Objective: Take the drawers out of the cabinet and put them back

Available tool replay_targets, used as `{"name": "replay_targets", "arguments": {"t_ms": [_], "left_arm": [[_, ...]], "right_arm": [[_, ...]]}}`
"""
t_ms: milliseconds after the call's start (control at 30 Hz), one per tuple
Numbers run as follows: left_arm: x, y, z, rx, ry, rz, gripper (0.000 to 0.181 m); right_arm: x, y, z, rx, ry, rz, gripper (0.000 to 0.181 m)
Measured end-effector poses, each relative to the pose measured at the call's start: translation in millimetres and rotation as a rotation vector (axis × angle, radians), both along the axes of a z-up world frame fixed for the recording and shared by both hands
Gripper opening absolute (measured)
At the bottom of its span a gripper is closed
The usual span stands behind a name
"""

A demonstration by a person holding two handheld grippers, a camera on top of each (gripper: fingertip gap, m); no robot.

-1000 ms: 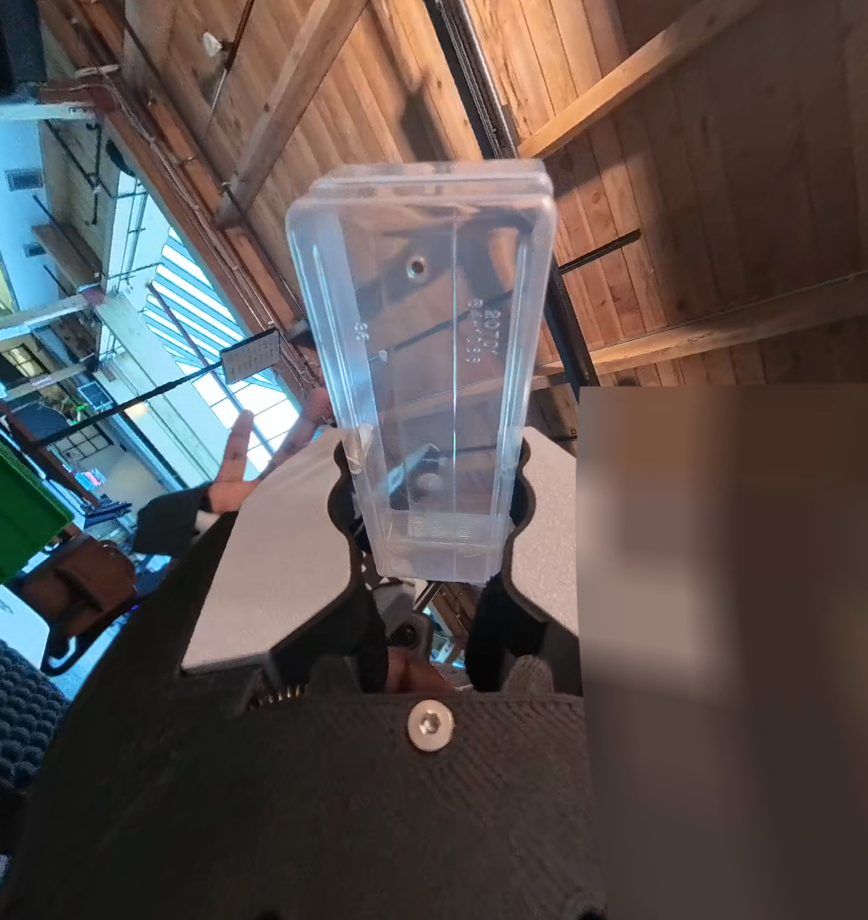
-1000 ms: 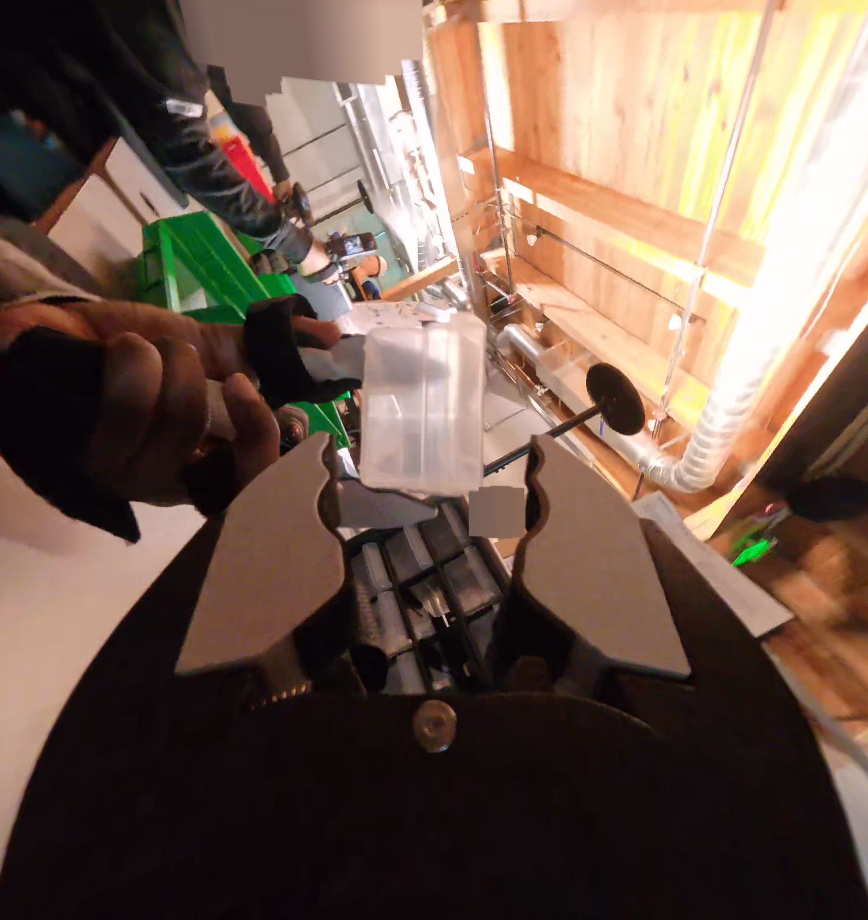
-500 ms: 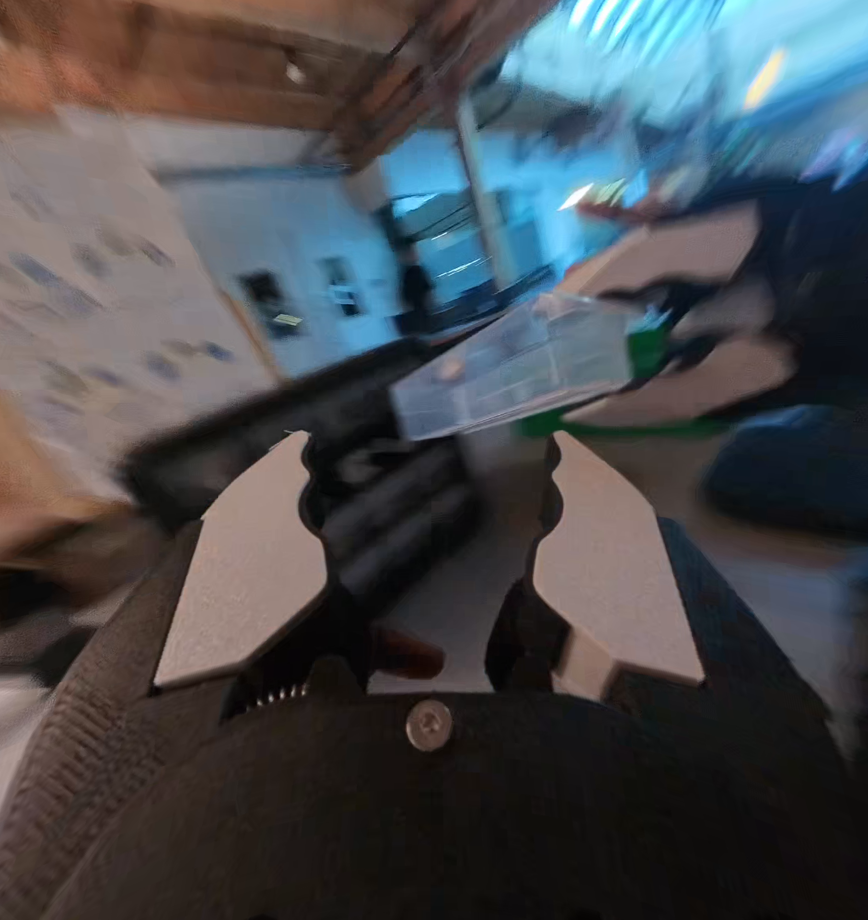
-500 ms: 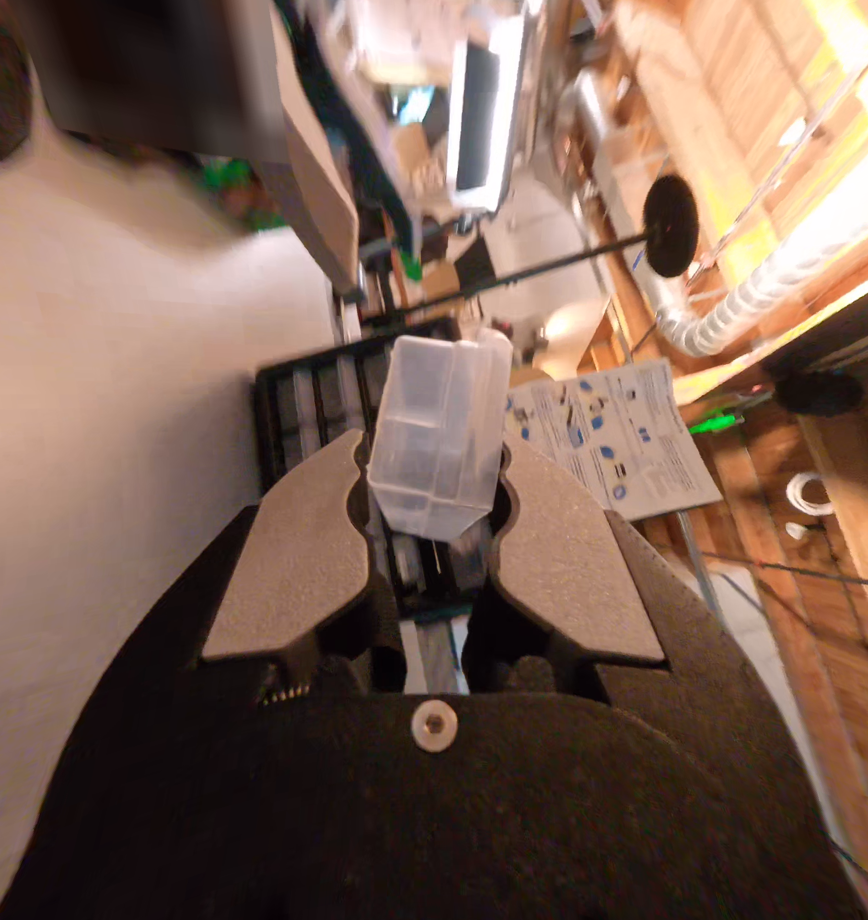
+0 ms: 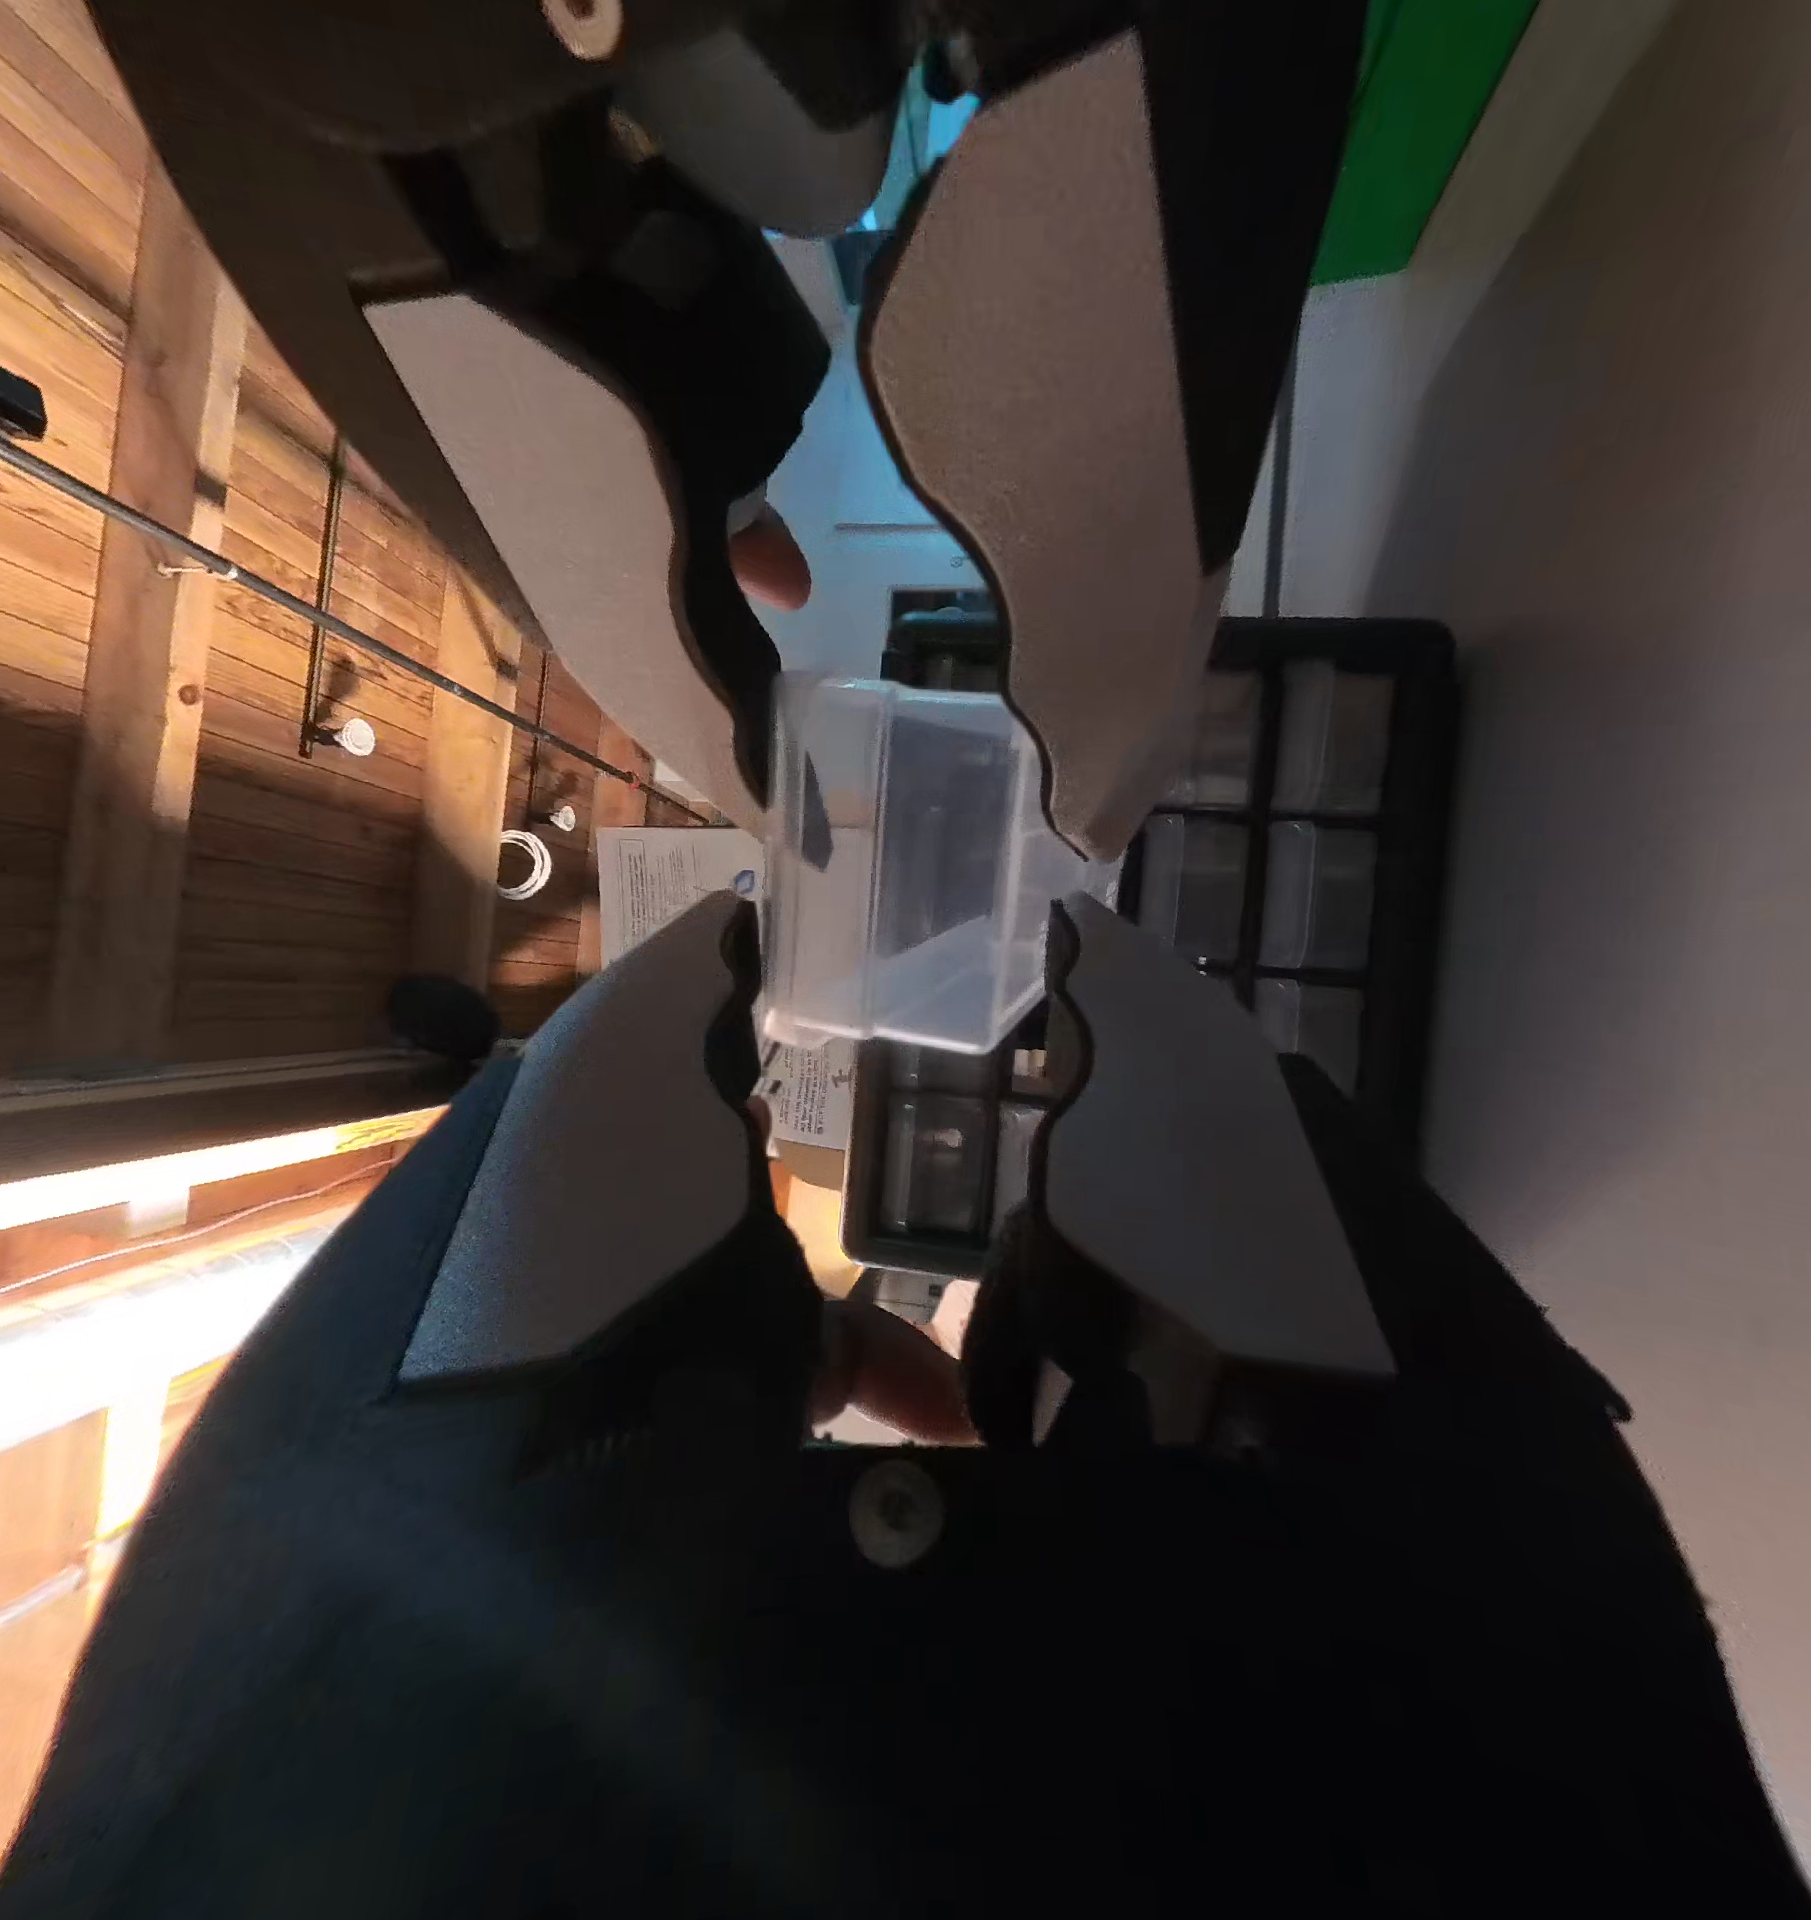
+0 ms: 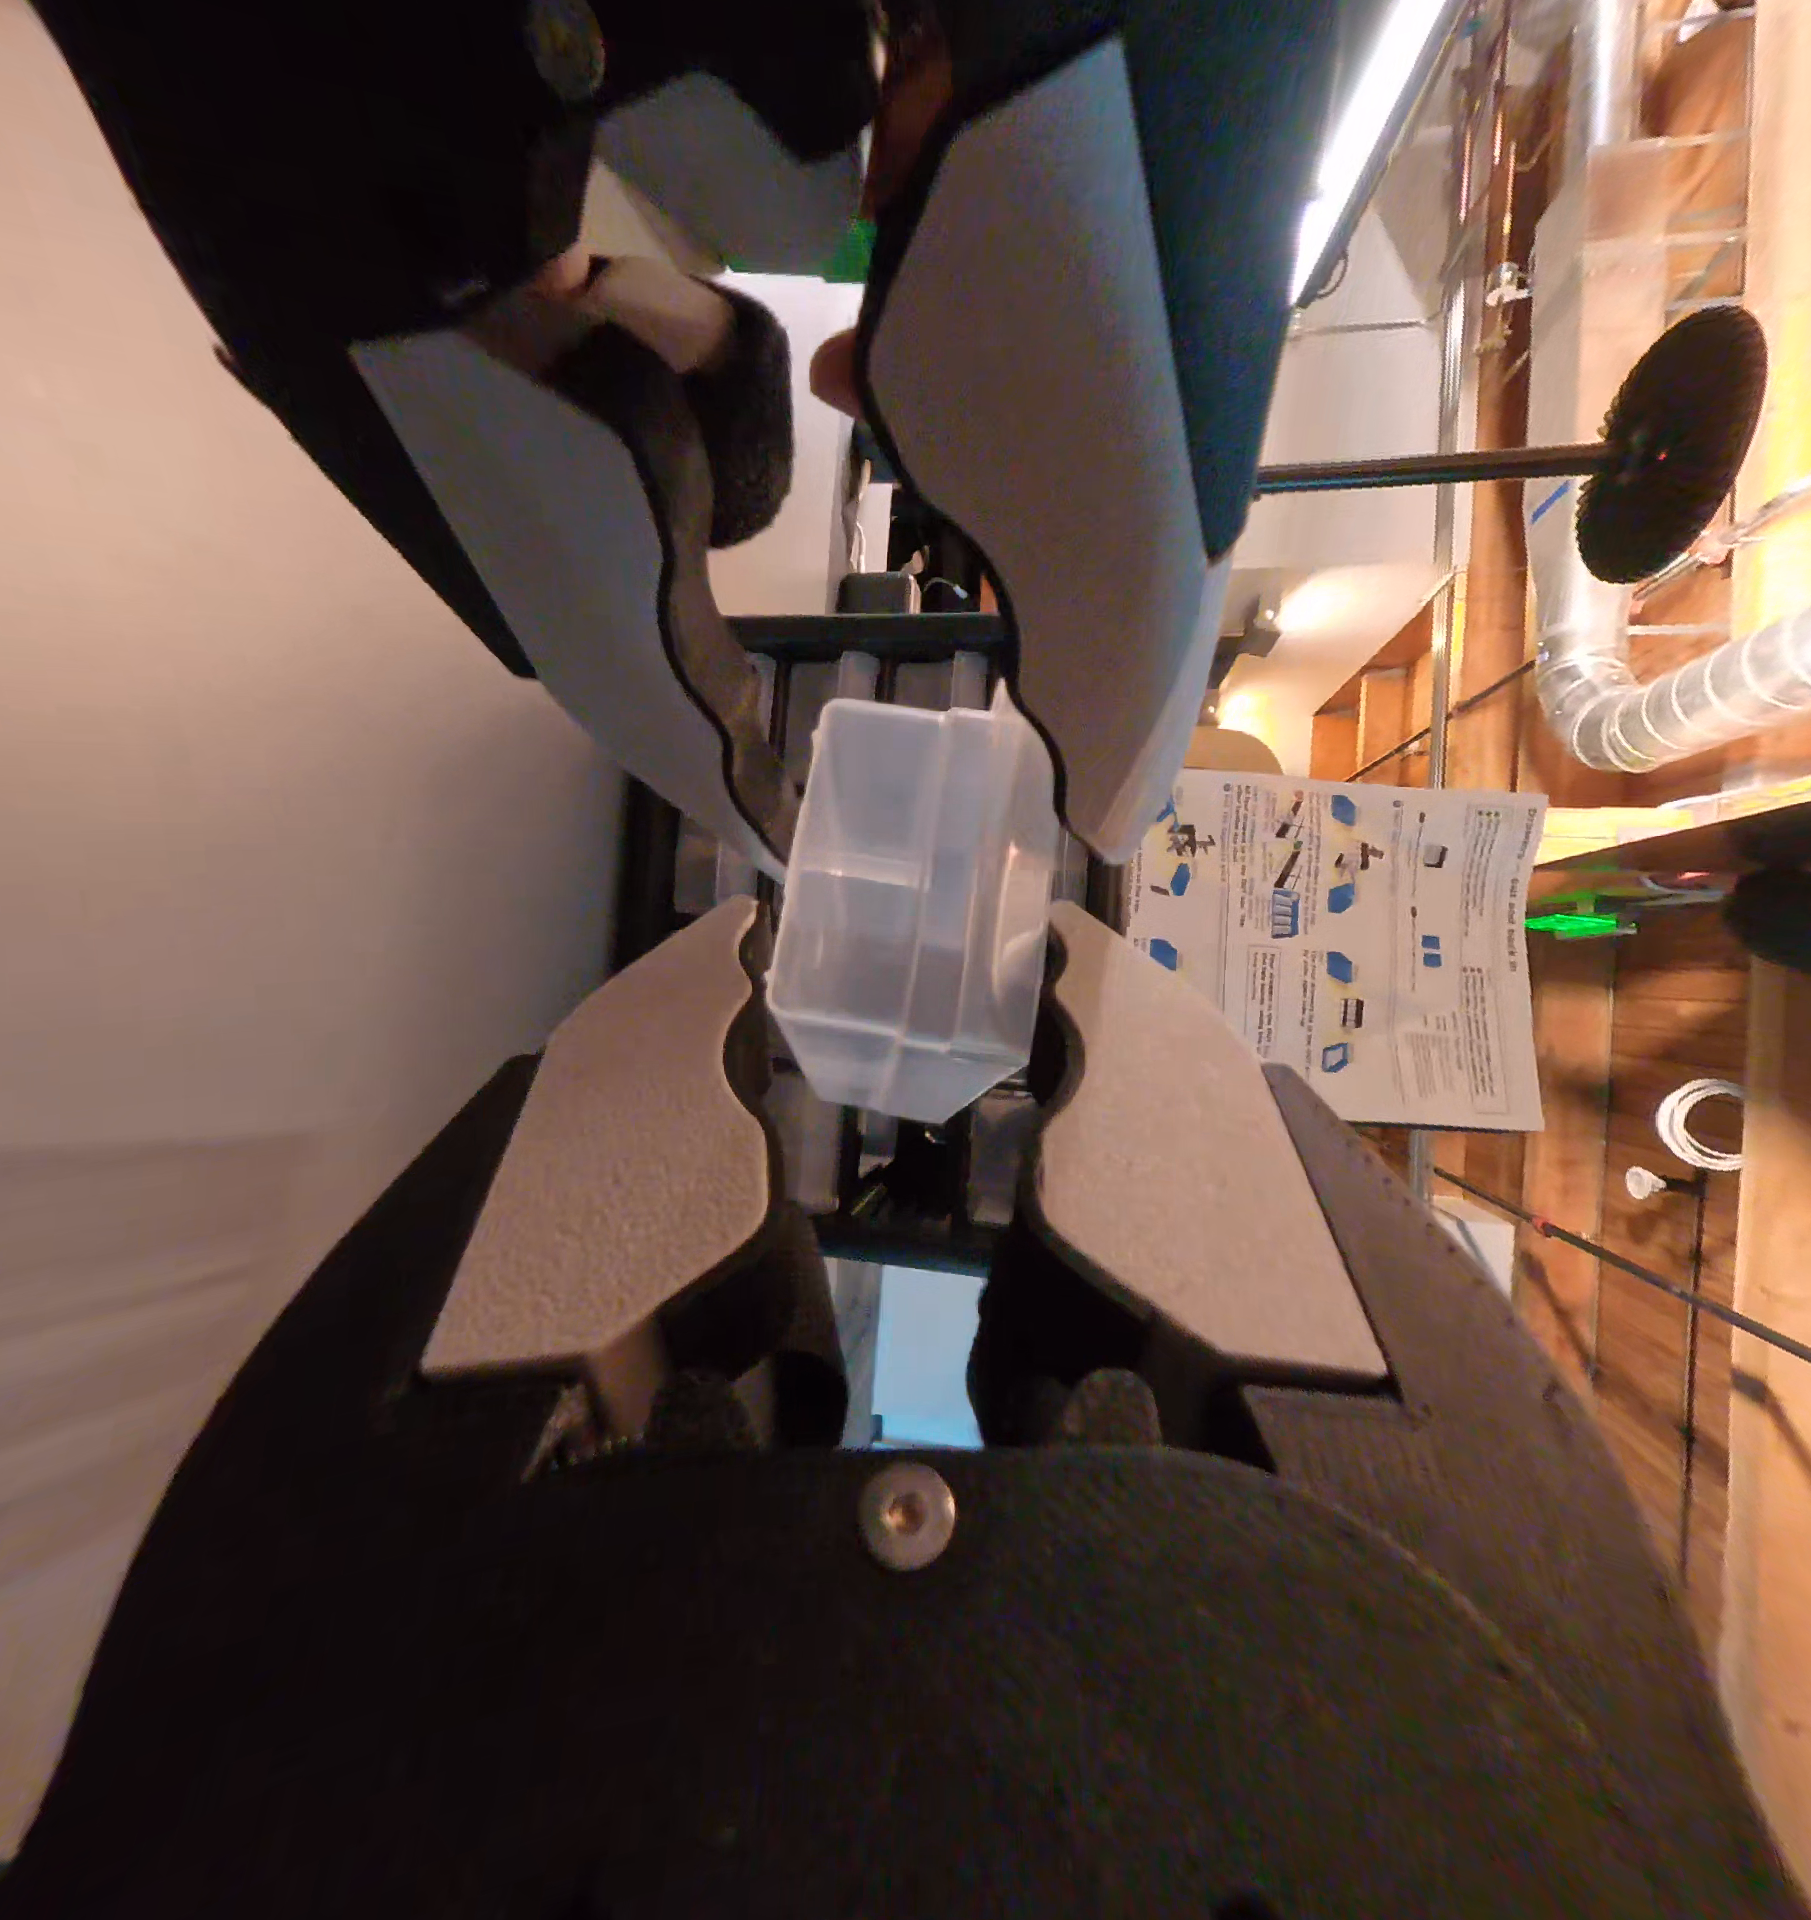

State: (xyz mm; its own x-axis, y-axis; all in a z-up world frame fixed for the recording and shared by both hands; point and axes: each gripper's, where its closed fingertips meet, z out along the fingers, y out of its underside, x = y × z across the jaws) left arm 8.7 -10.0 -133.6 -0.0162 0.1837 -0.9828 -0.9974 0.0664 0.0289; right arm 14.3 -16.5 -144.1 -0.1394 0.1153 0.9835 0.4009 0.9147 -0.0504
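The left claw [image 5: 896,925] is pinched onto one end of the clear drawer [image 5: 911,862], its tips pressing both side walls. The right claw [image 6: 896,925] meets it head-on and is clamped across the other end, so the drawer hangs in the air between the 2, just in front of the black cabinet [image 5: 1400,727] that stands on the white counter [image 5: 1659,1039]. To me this looks like a pass from one claw to the other, or a re-grip before the drawer goes back in. To do it well, only 1 claw should let go, and only once the other has a firm hold low on the walls. The plastic is thin and slick, so the squeeze should be gentle, and twisting the 2 claws against each other should be avoided. The drawer should then be squared to its slot before it is pushed in. By my count there are 2 claws, 1 loose drawer, 1 cabinet and 1 printed sheet [image 6: 1348,956] beside it. Several drawers sit in the cabinet, but too many are hidden to count them.
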Motion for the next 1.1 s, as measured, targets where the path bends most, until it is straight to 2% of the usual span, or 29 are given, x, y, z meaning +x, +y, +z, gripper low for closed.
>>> {"name": "replay_targets", "arguments": {"t_ms": [100, 267, 300, 367, 500, 567, 633, 800, 867, 967, 1100], "left_arm": [[-3, -10, 7, 0.010, -0.048, -0.073, 0.051], [3, -34, 16, -0.038, -0.155, -0.308, 0.050], [6, -37, 16, -0.049, -0.163, -0.350, 0.050], [7, -40, 16, -0.047, -0.166, -0.380, 0.050], [-5, -31, 6, -0.069, -0.164, -0.290, 0.048], [-3, -29, -1, -0.055, -0.076, -0.249, 0.053], [-2, -26, -2, -0.024, -0.010, -0.216, 0.057], [-6, -25, 3, -0.005, -0.006, -0.180, 0.050], [-10, -25, 7, 0.028, 0.027, -0.122, 0.049], [-21, -24, 12, 0.076, 0.068, -0.004, 0.048], [-35, -26, 17, 0.107, 0.041, 0.099, 0.047]], "right_arm": [[-2, -8, 8, 0.016, 0.080, 0.087, 0.047], [5, -7, 22, 0.016, 0.193, 0.215, 0.071], [3, -5, 21, 0.039, 0.193, 0.231, 0.070], [-1, -3, 18, 0.090, 0.175, 0.236, 0.055], [-4, 3, 11, 0.119, 0.097, 0.182, 0.048], [-5, 11, 7, 0.137, 0.043, 0.126, 0.048], [-7, 9, 4, 0.136, 0.014, 0.138, 0.048], [-10, 11, 7, 0.156, 0.034, 0.168, 0.048], [-12, 10, 11, 0.163, 0.077, 0.185, 0.047], [-9, 4, 13, -0.011, 0.108, 0.259, 0.049], [3, 14, 36, -0.296, 0.236, 0.320, 0.055]]}}
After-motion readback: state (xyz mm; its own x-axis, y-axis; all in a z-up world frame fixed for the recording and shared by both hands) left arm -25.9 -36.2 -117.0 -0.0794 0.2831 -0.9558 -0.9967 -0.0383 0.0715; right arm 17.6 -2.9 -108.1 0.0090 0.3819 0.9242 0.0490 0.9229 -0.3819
